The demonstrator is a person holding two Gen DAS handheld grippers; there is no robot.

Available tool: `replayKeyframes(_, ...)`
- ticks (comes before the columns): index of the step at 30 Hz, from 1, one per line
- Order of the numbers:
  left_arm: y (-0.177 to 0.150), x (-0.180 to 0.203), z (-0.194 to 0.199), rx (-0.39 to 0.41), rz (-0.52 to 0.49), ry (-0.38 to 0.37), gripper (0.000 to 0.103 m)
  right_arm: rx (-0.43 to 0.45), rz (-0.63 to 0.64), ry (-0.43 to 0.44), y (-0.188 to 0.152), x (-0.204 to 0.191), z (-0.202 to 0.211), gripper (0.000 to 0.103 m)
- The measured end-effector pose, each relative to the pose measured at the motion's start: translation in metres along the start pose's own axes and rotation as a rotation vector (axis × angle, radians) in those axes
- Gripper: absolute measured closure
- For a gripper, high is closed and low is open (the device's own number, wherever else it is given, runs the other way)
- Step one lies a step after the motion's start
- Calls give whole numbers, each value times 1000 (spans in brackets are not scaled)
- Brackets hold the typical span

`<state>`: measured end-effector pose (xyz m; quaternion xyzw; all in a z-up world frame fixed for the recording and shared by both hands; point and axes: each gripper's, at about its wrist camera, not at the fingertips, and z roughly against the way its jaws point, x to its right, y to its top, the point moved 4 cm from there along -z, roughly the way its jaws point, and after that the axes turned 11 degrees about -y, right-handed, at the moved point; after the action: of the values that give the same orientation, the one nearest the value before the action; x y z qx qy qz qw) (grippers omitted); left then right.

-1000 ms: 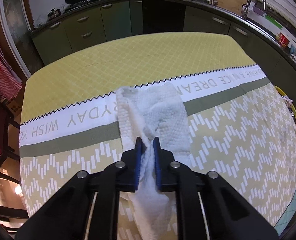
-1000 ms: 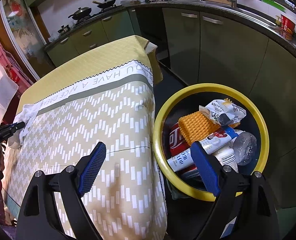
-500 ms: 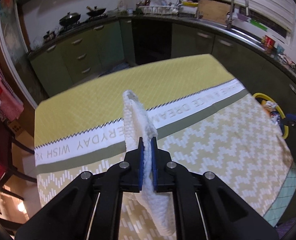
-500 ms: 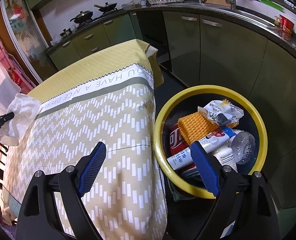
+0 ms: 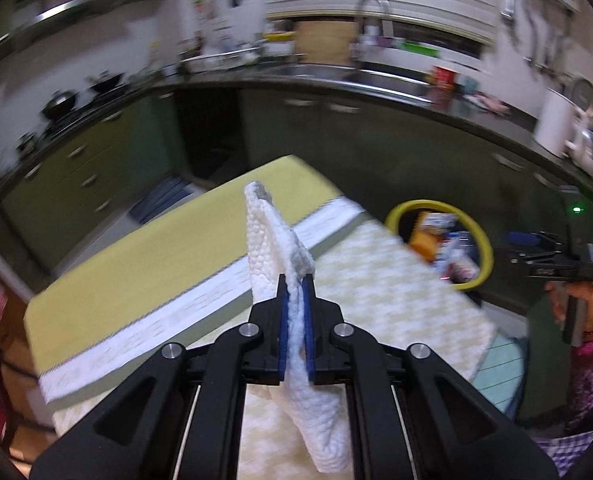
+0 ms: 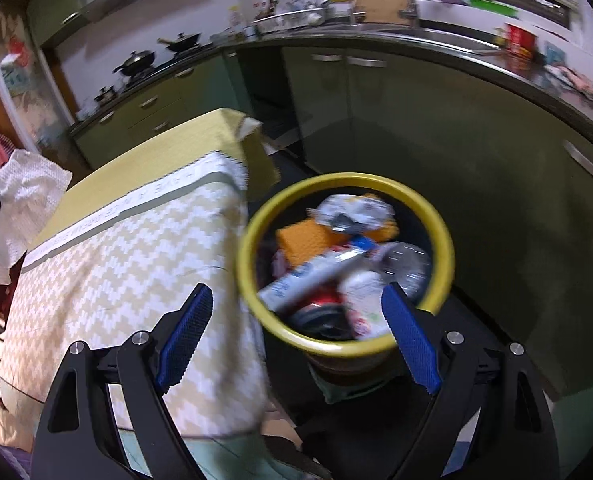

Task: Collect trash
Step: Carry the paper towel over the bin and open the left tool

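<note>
My left gripper (image 5: 295,286) is shut on a white paper towel (image 5: 272,248) and holds it in the air above the table (image 5: 136,264). The towel hangs down between the fingers. It also shows at the left edge of the right wrist view (image 6: 20,196). A yellow-rimmed trash bin (image 6: 344,188) stands on the floor beside the table's right end, filled with packets, a tube and a red can. It also shows in the left wrist view (image 5: 482,240). My right gripper (image 6: 296,332) is open and empty, just above the bin's near rim.
The table has a yellow and white patterned cloth (image 6: 116,264). Green kitchen cabinets (image 6: 416,128) and a dark counter with a sink (image 5: 376,80) curve behind the bin. A stove with pans (image 6: 152,56) is at the back left.
My left gripper has lifted the paper towel higher off the table and swung toward the bin. My right gripper has shifted a little over the bin and stays open.
</note>
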<state>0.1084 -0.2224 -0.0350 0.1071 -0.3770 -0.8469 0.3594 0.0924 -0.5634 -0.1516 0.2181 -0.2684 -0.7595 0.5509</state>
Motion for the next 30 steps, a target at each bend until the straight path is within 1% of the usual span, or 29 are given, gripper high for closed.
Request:
replayKeyframes(2, 15, 27, -13, 3, -46, -43, 96, 9, -25, -24, -4, 19, 8, 18)
replayKeyframes(5, 34, 61, -35, -1, -83, -113, 96, 23, -69, -54, -11, 49, 18, 18)
replayKeyframes(7, 50, 89, -57, -7, -108, -175, 96, 31, -99, -65, -15, 67, 24, 18)
replayKeyframes(8, 55, 97, -65, -11, -116, -191, 96, 33, -114, -69, -18, 75, 26, 18)
replayKeyframes(11, 72, 138, -108, -51, -136, -292, 96, 31, -149, -77, -24, 95, 28, 18)
replayKeyframes(14, 80, 167, -150, -92, -137, -341, 96, 28, -178, -79, -31, 113, 29, 18)
replayKeyframes(18, 81, 181, -203, -127, -97, -362, 96, 23, -198, -72, -37, 123, 27, 18)
replayKeyframes(19, 79, 182, -219, -143, -77, -367, 88, 21, -200, -69, -37, 123, 26, 17)
replayKeyframes(20, 75, 182, -237, -174, -60, -373, 66, 17, -201, -65, -37, 123, 25, 18)
replayKeyframes(21, 73, 182, -248, -198, -47, -378, 52, 16, -202, -62, -38, 123, 24, 18)
replayKeyframes(22, 68, 180, -262, -218, -21, -385, 32, 14, -202, -54, -38, 121, 23, 17)
replayKeyframes(23, 62, 176, -273, -230, -2, -384, 30, 13, -198, -47, -37, 119, 22, 18)
replayKeyframes(25, 55, 170, -285, -261, 11, -353, 30, 14, -187, -34, -36, 111, 21, 18)
replayKeyframes(26, 54, 164, -283, -250, 30, -344, 30, 15, -181, -26, -36, 108, 21, 18)
replayKeyframes(28, 55, 153, -267, -207, 48, -335, 30, 18, -166, -11, -34, 100, 21, 17)
replayKeyframes(29, 57, 149, -255, -177, 43, -319, 30, 17, -160, -7, -33, 95, 21, 17)
replayKeyframes(30, 60, 143, -237, -128, 27, -287, 30, 16, -155, -2, -32, 92, 20, 18)
